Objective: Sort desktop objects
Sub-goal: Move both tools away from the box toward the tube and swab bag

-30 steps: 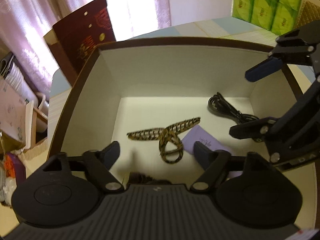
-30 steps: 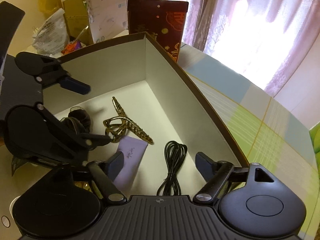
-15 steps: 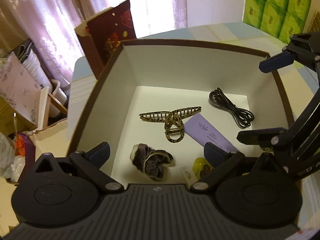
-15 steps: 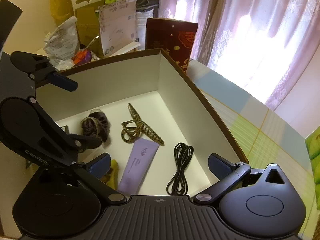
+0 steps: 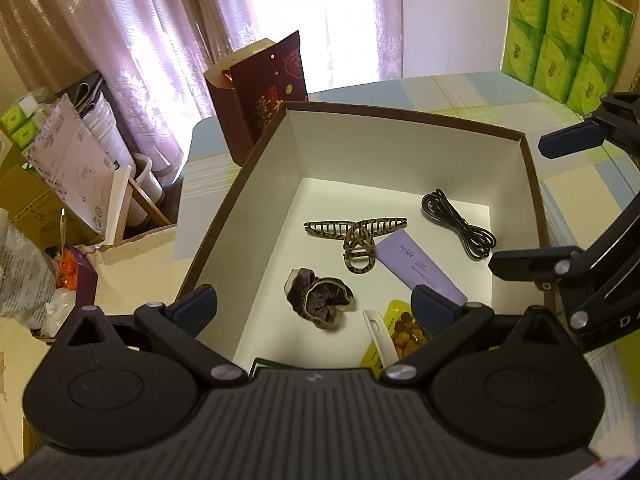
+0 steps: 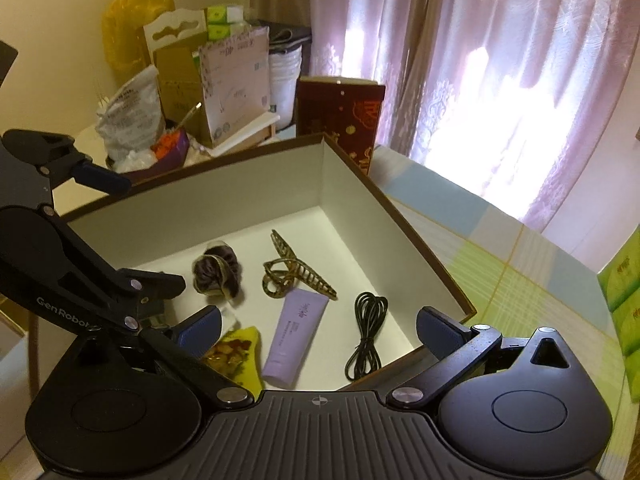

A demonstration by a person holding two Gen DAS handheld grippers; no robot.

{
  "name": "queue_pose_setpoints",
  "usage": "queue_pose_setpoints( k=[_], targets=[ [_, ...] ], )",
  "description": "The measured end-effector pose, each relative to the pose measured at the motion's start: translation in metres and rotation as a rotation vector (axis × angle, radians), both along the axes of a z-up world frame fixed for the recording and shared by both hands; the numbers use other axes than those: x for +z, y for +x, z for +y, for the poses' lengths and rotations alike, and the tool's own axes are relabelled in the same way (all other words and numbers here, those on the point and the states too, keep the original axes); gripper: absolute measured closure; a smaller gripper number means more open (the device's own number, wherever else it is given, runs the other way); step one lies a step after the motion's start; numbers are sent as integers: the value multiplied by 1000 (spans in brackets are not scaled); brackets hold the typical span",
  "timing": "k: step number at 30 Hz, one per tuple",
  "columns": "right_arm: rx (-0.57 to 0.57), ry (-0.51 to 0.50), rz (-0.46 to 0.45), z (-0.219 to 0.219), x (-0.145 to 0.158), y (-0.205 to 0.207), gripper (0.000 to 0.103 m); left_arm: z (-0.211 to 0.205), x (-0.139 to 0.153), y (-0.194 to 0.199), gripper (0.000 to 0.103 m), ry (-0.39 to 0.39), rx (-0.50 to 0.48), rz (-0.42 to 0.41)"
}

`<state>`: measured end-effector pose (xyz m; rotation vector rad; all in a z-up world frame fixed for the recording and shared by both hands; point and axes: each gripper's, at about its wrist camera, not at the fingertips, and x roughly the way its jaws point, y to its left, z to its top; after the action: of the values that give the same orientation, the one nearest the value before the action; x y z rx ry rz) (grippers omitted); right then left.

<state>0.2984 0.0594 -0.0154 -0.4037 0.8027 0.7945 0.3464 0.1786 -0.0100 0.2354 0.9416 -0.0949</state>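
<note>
A brown box with a white inside holds a tortoiseshell hair claw, a lilac tube, a coiled black cable, a dark purple scrunchie and a yellow snack packet. My left gripper hovers open above the box's near edge, holding nothing. Open and bare as well, my right gripper hangs over the box's other side. Each gripper shows at the edge of the other's view.
A dark red gift box stands behind the brown box. Green tissue packs are stacked at the table's far right. Cluttered cartons, bags and cups crowd the space beyond the left side. Checked tablecloth lies right of the box.
Both grippers have risen and pulled back from inside the box, so the scrunchie and snack packet have come into view. Nothing in the box has moved.
</note>
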Motion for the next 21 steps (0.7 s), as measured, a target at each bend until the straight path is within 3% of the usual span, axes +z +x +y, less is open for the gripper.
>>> queue_pose_setpoints(
  k=[21],
  targets=[
    [21,136,-19,-38,35,-74,2,-3,40,-87,1,-10,78,-82]
  ],
)
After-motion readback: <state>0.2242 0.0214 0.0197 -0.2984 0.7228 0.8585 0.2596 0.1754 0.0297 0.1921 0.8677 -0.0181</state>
